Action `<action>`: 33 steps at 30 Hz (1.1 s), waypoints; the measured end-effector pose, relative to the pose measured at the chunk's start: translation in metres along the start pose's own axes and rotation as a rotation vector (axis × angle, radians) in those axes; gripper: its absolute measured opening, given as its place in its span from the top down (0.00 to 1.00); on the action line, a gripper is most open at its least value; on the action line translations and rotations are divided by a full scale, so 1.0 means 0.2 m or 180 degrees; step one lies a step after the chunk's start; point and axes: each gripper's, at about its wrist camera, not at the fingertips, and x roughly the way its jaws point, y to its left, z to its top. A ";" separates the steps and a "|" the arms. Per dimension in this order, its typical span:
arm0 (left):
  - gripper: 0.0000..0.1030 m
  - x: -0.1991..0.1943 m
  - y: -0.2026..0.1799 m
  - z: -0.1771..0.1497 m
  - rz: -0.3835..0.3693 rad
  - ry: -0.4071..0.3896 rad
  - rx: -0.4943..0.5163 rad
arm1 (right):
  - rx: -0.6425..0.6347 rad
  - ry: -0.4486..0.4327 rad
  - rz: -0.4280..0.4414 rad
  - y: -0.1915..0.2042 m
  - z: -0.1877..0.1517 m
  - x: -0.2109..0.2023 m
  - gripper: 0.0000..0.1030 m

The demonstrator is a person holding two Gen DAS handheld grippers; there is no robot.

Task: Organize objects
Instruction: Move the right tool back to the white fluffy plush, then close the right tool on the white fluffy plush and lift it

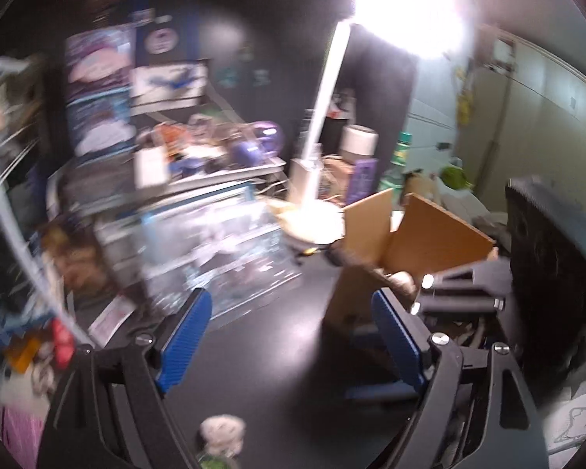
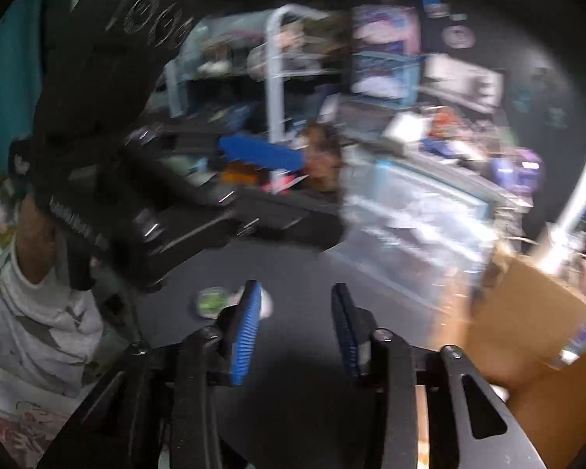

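Dim, motion-blurred fisheye views; blown-out desk lamp (image 1: 410,4) glare, dark vignetted edges.

A black worktop (image 1: 261,351) carries an open cardboard box (image 1: 422,234) toward its right side and a clear plastic case (image 1: 215,242) toward its far left. A white lamp base (image 1: 316,222) stands at the far edge between them, and a small pale round object (image 1: 221,432) lies at the near edge.

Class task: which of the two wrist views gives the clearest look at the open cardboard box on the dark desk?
The left wrist view: the cardboard box shows sharply there, with raised flaps and an open top. In the right wrist view the box is a motion-blurred brown shape at the right edge, partly cut off.
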 end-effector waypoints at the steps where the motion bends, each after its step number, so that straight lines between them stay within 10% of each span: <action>1: 0.20 -0.01 0.04 -0.03 0.0016 0.0005 -0.0046 | -0.0025 0.0050 0.0084 0.04 0.00 0.05 0.67; 9: 0.20 -0.04 0.25 -0.29 0.0502 0.0204 -0.0313 | -0.0114 0.0586 0.0222 0.12 -0.11 0.52 0.50; 24: 0.19 -0.12 0.50 -0.55 0.0478 0.0250 -0.0887 | -0.0290 0.0800 0.0109 0.13 -0.17 0.85 0.44; 33: 0.19 -0.11 0.51 -0.57 0.0485 0.0318 -0.0912 | -0.0344 0.0698 0.0150 0.15 -0.14 0.88 0.62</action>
